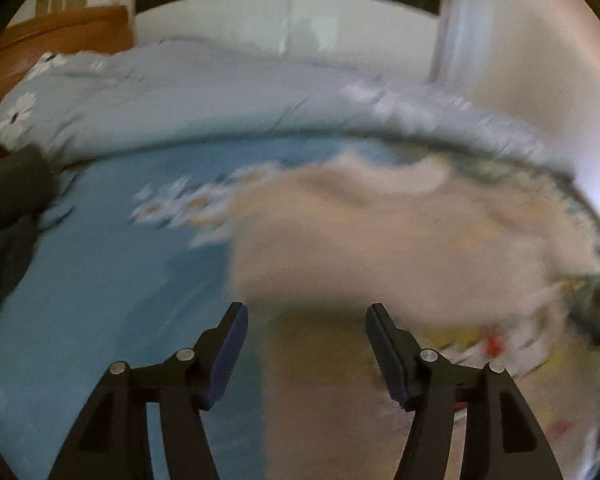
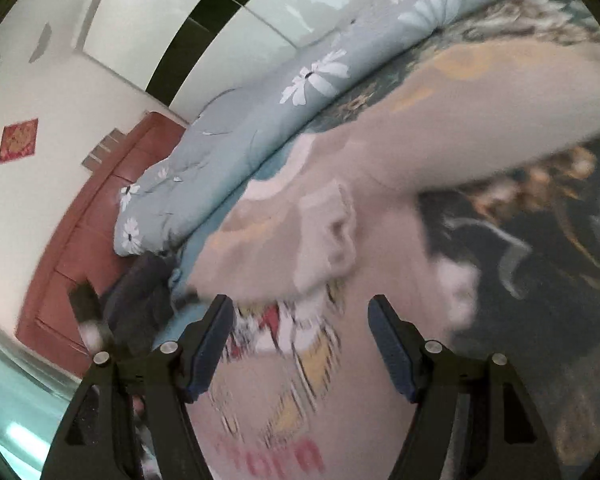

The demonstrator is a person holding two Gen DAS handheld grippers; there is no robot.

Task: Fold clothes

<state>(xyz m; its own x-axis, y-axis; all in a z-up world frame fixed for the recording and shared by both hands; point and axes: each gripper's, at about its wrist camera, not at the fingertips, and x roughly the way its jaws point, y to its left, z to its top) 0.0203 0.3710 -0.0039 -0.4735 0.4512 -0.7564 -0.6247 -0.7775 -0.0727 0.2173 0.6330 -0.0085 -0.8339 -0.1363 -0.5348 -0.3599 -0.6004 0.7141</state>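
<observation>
A pale pink sweatshirt (image 1: 400, 232) with a cartoon print lies spread on the bed, blurred by motion. My left gripper (image 1: 306, 314) is open and empty, just above the shirt's near left edge. In the right wrist view the same sweatshirt (image 2: 380, 216) shows its print (image 2: 296, 340) and one sleeve (image 2: 500, 112) stretched out to the right. My right gripper (image 2: 300, 306) is open and empty, over the printed front.
A blue floral sheet (image 1: 100, 280) covers the bed. A rolled grey-blue duvet with daisies (image 1: 180, 96) (image 2: 260, 120) lies along the far side. Dark clothes (image 1: 12, 192) (image 2: 140, 292) are piled at the left. A dark patterned blanket (image 2: 540, 260) lies under the shirt's right side.
</observation>
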